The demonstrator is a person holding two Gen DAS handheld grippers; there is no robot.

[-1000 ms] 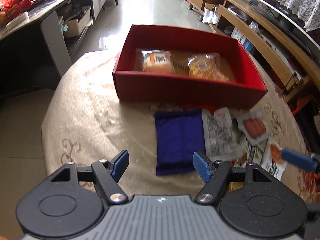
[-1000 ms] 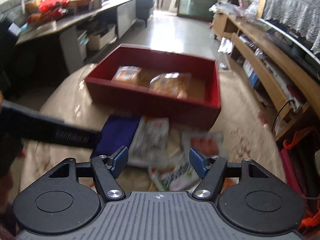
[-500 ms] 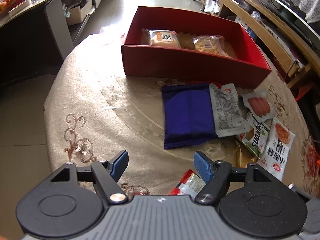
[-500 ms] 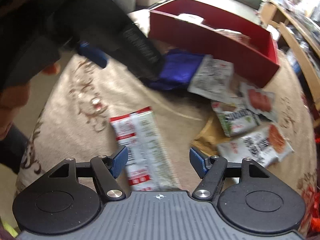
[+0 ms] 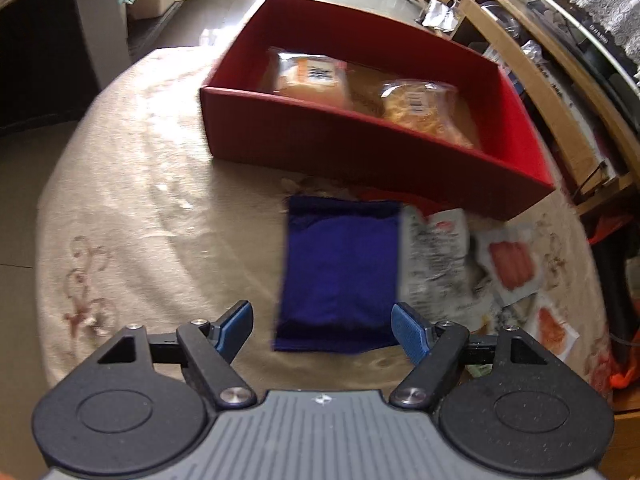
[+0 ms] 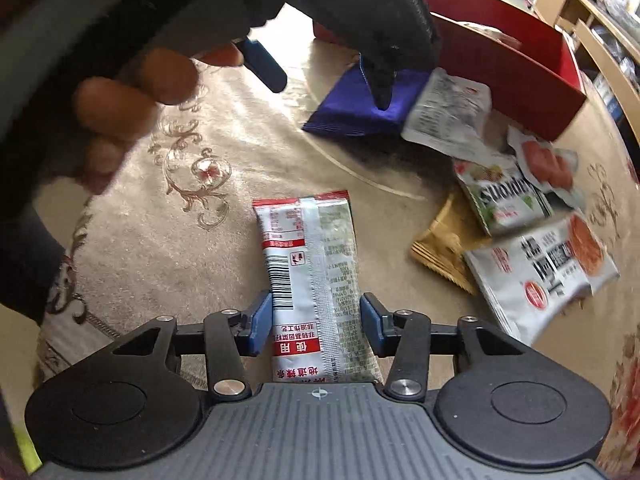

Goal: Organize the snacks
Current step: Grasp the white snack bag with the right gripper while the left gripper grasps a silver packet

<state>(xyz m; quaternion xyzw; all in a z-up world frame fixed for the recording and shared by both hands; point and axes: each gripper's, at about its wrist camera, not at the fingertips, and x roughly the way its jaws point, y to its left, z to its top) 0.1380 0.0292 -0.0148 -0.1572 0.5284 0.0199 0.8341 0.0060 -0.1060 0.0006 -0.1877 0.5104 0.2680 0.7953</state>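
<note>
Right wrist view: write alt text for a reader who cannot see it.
The right hand-held gripper has just been closing around a red-and-white snack packet lying on a beige patterned tablecloth. More packets lie scattered to the right, below a red box.

Red box, blue packet, floral tablecloth

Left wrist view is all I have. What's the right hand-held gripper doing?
Observer: The right hand-held gripper has just been closing. A red-and-white packet lies between its pads, touched on both long edges.
Operator: Is it lifted?
Observer: No, it lies flat on the tablecloth.
Operator: Anything else hidden from me?
Observer: A gold wrapper sits partly under the green-and-white packet.
</note>
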